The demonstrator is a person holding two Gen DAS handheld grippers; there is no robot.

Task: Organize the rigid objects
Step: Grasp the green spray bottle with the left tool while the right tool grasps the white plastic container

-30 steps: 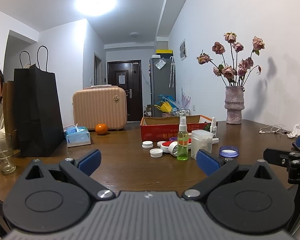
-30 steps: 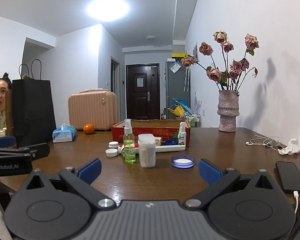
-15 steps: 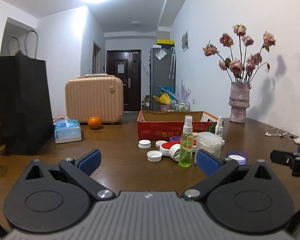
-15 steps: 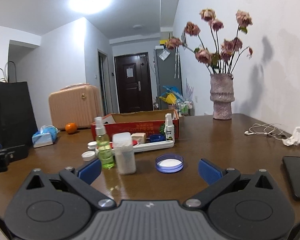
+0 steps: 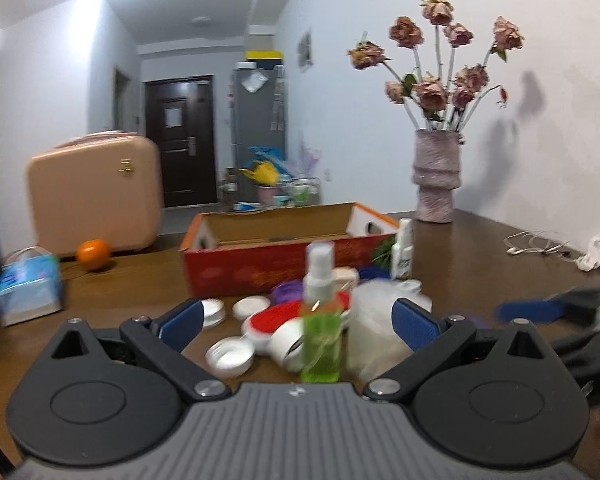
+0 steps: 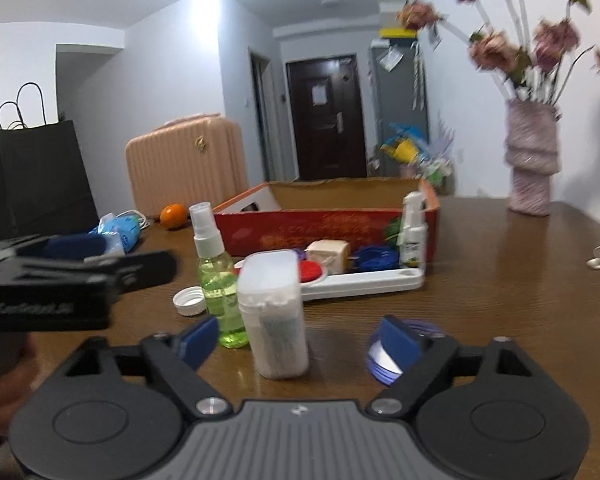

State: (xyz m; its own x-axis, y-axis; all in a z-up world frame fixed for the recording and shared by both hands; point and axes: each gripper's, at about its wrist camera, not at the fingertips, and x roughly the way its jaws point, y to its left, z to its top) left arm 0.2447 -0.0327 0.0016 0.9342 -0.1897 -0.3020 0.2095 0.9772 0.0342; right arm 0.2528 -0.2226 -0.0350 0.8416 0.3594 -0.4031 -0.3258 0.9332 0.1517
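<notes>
The brown table [image 6: 500, 280] carries a red cardboard box [image 6: 324, 228] with its top open. In front of the box lie the small items: a white tray [image 6: 364, 280], a white lidded container [image 6: 276, 312], a green spray bottle [image 6: 216, 268], a small white spray bottle [image 6: 414, 228], a blue-rimmed lid [image 6: 380, 360] and loose white caps [image 5: 230, 356].

The right gripper [image 6: 300, 342] points across the table toward the box. Its jaws are closing from a wide setting. The white lidded container stands upright between the two blue pads [image 6: 398, 340]; a gap shows on each side, so the pads do not press on it. The blue-rimmed lid lies flat just behind the right-hand pad. The green spray bottle stands just beside the container, close to the left-hand pad.

The left gripper [image 5: 296, 326] is spread wide and grips nothing. In the left wrist view, the green spray bottle [image 5: 320, 316] and the container [image 5: 374, 328] appear between its pads, further out on the table. The picture is blurred, so contact cannot be confirmed.
</notes>
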